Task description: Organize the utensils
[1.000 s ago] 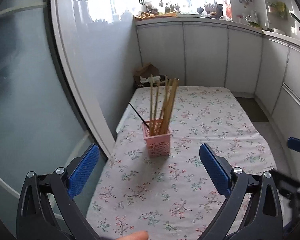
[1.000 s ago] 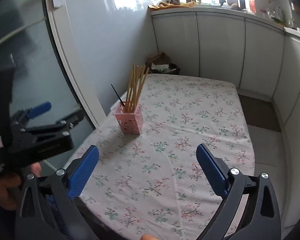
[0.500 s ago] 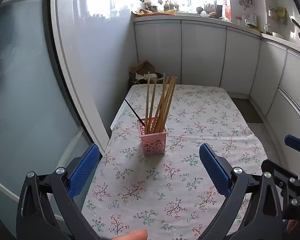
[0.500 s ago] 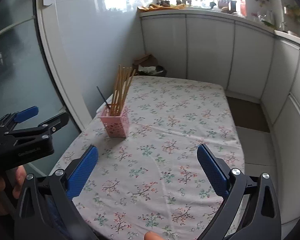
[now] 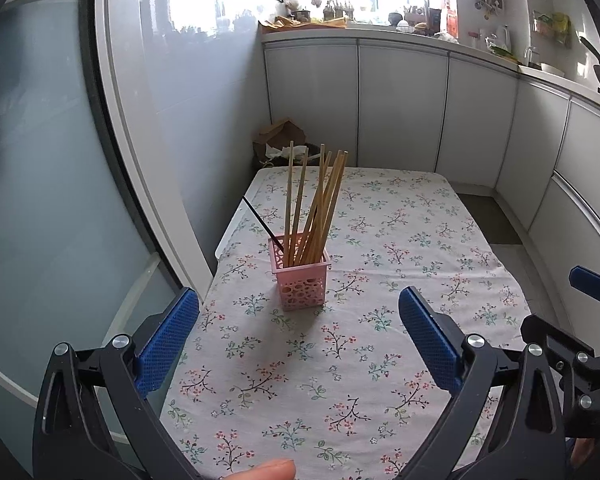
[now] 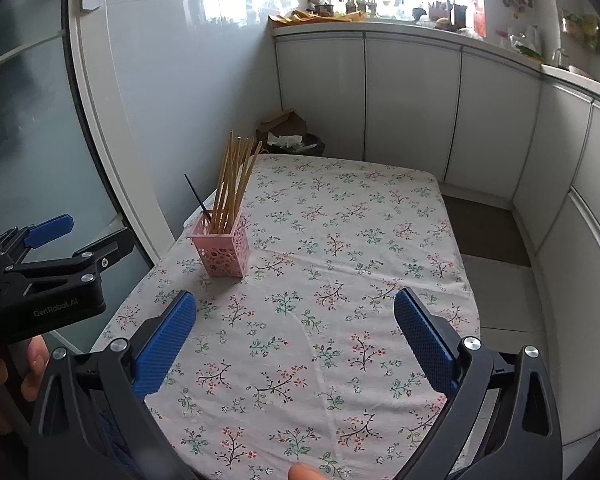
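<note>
Chopsticks (image 5: 314, 208) stand bunched in the pink basket (image 5: 302, 280) on the table (image 5: 380, 320) — both grippers, left (image 5: 298, 336) and right (image 6: 296, 334), have backed off, jaws apart and empty; sorting looks finished.

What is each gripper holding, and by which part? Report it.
Nothing. The left gripper and right gripper are both open and empty, short of the pink perforated plastic basket.
</note>
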`<state>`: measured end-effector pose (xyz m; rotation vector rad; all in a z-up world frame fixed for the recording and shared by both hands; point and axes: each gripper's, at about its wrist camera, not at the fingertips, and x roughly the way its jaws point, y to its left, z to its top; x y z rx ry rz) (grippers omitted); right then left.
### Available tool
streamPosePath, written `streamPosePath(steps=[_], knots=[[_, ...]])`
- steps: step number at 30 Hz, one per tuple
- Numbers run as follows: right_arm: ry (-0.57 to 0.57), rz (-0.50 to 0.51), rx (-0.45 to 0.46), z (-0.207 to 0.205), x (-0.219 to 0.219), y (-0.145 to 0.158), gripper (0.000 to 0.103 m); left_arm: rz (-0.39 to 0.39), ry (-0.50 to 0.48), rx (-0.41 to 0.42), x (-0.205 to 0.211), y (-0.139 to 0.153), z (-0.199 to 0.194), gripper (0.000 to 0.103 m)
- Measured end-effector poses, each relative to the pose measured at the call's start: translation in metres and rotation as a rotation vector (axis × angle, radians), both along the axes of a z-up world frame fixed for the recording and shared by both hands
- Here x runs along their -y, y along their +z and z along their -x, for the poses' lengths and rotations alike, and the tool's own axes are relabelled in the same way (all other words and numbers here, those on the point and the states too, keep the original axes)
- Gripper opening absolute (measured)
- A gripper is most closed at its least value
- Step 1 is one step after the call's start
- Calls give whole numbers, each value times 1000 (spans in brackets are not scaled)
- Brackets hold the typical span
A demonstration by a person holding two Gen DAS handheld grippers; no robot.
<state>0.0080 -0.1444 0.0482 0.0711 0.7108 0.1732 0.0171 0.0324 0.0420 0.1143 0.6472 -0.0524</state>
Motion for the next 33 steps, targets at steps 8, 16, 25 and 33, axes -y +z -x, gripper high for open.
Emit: streamPosePath(steps=[8,16,25,33], knots=[[-2,2,0,-1,0,-1,96,2,-1,1,1,-1,0,96],[-5,4,1,-1,-1,-1,96,2,-1,3,3,0,2,96],[-4,4,3,-1,-1,-1,96,4,-1,0,4,0,2,96],[-5,8,3,-1,-2,-1,96,8,-3,0,3,-1,2,96]])
